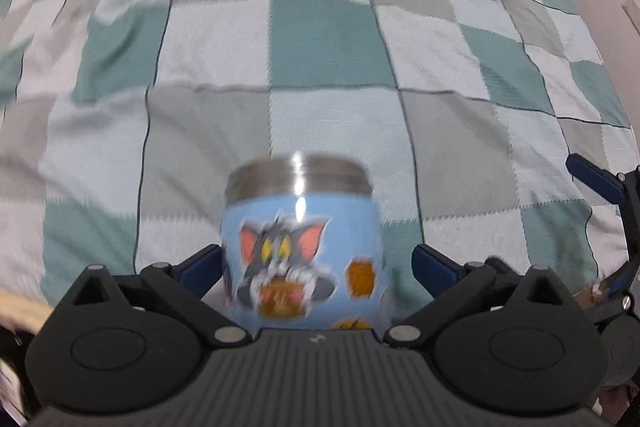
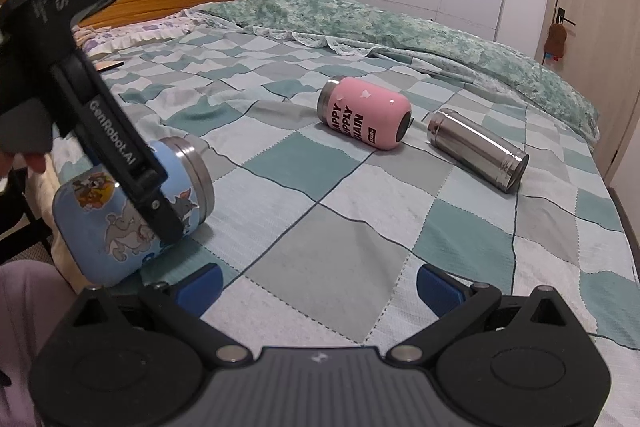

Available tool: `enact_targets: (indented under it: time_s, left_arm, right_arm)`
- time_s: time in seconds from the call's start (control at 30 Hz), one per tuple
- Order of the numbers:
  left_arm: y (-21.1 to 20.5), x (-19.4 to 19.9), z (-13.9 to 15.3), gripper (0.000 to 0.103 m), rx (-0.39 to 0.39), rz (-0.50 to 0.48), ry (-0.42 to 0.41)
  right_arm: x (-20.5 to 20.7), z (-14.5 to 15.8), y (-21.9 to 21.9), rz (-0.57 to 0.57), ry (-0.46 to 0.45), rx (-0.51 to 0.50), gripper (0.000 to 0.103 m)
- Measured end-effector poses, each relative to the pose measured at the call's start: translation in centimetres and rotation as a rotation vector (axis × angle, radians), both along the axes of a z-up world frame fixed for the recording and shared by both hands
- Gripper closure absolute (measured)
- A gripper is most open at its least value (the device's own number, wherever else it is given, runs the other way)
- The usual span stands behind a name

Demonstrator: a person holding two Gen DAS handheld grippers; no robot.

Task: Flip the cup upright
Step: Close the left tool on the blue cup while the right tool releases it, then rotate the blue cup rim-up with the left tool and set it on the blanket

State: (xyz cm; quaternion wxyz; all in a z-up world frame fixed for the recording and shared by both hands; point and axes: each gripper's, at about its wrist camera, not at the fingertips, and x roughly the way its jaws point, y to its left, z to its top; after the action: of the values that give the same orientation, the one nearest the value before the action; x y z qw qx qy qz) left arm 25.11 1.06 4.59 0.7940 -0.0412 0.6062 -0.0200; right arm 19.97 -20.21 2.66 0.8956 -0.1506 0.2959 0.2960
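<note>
Checked bedding covers the bed [image 1: 328, 75]; from the left wrist, the left gripper [image 1: 316, 267] is spread around the blue cup [image 1: 304, 247], which lies on its side. From the right wrist, the right gripper [image 2: 318, 283] hangs spread and empty, near that cup [image 2: 120, 211]. Soft bedding could let it roll away as the fingers close.
</note>
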Motion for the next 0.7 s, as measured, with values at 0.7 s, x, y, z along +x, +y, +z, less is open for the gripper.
enact_targets:
  time_s: [0.7]
  left_arm:
    - [1.5, -3.0, 0.5, 0.017, -0.017, -0.021, -0.174]
  right_arm:
    - [-0.4, 0.6, 0.4, -0.027, -0.007, 0.036, 0.0]
